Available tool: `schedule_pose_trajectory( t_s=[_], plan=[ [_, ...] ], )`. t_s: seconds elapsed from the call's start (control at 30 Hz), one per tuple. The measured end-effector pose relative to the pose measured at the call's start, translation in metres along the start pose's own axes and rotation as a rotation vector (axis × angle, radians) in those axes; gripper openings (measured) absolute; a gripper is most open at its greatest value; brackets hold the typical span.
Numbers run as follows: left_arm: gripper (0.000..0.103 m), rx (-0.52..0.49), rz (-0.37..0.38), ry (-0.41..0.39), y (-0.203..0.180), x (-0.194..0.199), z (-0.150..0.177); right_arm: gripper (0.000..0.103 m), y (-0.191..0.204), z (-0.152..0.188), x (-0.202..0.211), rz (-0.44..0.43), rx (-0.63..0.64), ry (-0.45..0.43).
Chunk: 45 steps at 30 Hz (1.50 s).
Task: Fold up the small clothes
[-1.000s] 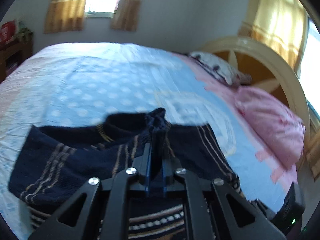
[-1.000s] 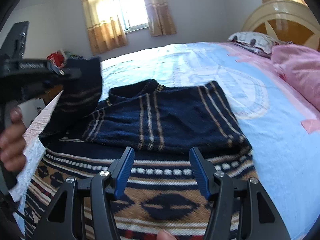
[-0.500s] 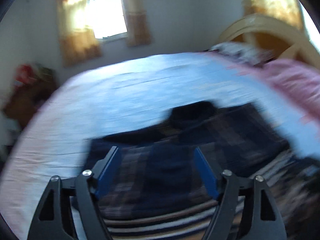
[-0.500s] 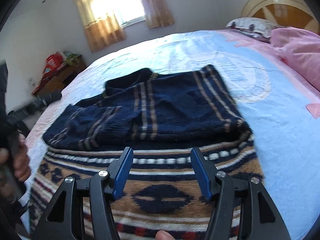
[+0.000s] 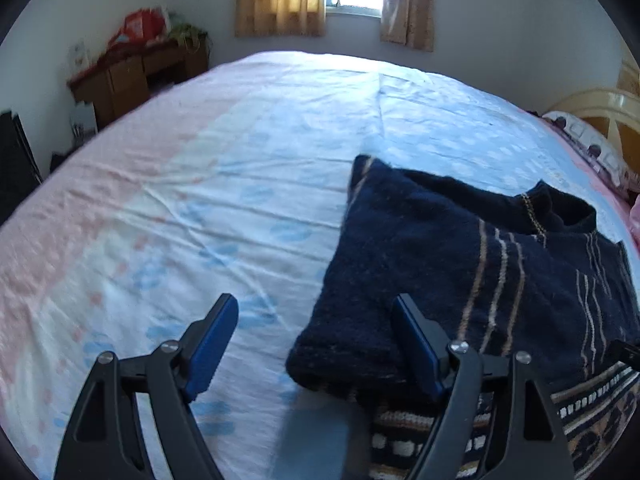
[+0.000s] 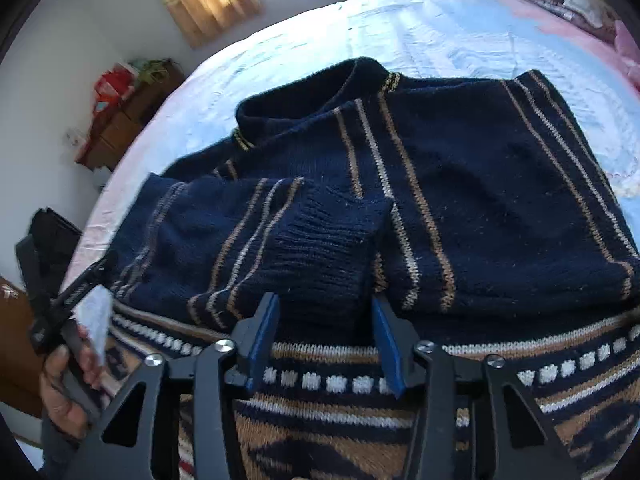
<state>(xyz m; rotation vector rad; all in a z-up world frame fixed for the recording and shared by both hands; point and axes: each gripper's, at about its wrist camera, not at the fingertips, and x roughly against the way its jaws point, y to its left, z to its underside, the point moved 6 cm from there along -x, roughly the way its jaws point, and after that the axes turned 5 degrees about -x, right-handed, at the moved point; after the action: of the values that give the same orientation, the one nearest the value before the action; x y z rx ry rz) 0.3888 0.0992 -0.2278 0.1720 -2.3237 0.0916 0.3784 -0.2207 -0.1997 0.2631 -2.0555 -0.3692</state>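
Sweater (image 6: 460, 184): thick, limp knit on bed (image 5: 240, 152); grip hem edge. Left gripper (image 5: 316, 344) wide, empty; right gripper (image 6: 326, 340) narrowing, jaws straddling the folded cuff (image 6: 320, 248).

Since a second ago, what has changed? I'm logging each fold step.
The left gripper let go of the sleeve, which it had carried over the sweater; the sleeve now lies folded across the front. Its jaws have just opened and hold nothing. The right gripper came nearer the sleeve's cuff, its jaws closing, not yet gripping. The sweater's body stayed on the bed.
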Motion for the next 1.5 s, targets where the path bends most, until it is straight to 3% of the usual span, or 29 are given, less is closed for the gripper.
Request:
schedule_pose_trajectory(
  t_s=[0.07, 0.1, 0.23, 0.43, 0.57, 0.87, 0.97, 1.07, 1.13, 1.17, 1.2, 1.27, 1.43, 1.5],
  plan=[
    [0.082, 0.016, 0.033, 0.007, 0.004, -0.004, 0.004, 0.012, 0.007, -0.001, 0.002, 0.035, 0.039, -0.015],
    [0.082, 0.012, 0.039, 0.003, 0.003, -0.003, 0.005, 0.008, 0.008, -0.003, 0.005, 0.048, 0.047, -0.027],
    [0.082, -0.014, 0.053, -0.013, 0.0, -0.001, 0.005, 0.007, 0.012, -0.018, 0.028, 0.109, 0.102, -0.103],
    [0.091, -0.03, 0.073, -0.035, -0.003, 0.006, 0.007, 0.006, 0.016, -0.041, 0.064, 0.219, 0.195, -0.209],
    [0.091, -0.043, 0.094, 0.002, -0.006, 0.001, 0.011, 0.006, 0.009, -0.047, 0.072, 0.264, 0.224, -0.224],
    [0.094, -0.089, 0.126, -0.009, -0.017, 0.01, 0.016, 0.0, -0.054, -0.06, 0.054, 0.494, 0.185, -0.239],
    [0.095, -0.058, 0.137, -0.048, -0.01, 0.02, 0.011, 0.0, -0.074, -0.058, 0.041, 0.46, 0.14, -0.181],
    [0.094, -0.03, 0.106, -0.061, -0.001, 0.02, 0.009, 0.002, -0.078, -0.053, 0.039, 0.323, 0.059, -0.158],
    [0.094, -0.01, 0.101, -0.058, 0.002, 0.017, 0.009, 0.03, -0.073, -0.05, 0.041, 0.224, 0.029, -0.144],
    [0.095, -0.005, 0.097, -0.061, 0.002, 0.017, 0.009, 0.061, -0.068, -0.048, 0.041, 0.171, 0.026, -0.129],
    [0.095, -0.006, 0.096, -0.063, 0.002, 0.017, 0.009, 0.065, -0.065, -0.047, 0.041, 0.135, 0.022, -0.126],
    [0.095, -0.017, 0.093, -0.056, 0.0, 0.014, 0.01, 0.064, -0.058, -0.045, 0.041, 0.098, 0.025, -0.12],
    [0.095, -0.021, 0.094, -0.05, -0.001, 0.01, 0.012, 0.064, -0.066, -0.052, 0.027, 0.178, 0.003, -0.124],
    [0.096, -0.028, 0.1, -0.035, -0.003, 0.007, 0.013, 0.049, -0.073, -0.059, 0.019, 0.159, -0.04, -0.105]
  ],
)
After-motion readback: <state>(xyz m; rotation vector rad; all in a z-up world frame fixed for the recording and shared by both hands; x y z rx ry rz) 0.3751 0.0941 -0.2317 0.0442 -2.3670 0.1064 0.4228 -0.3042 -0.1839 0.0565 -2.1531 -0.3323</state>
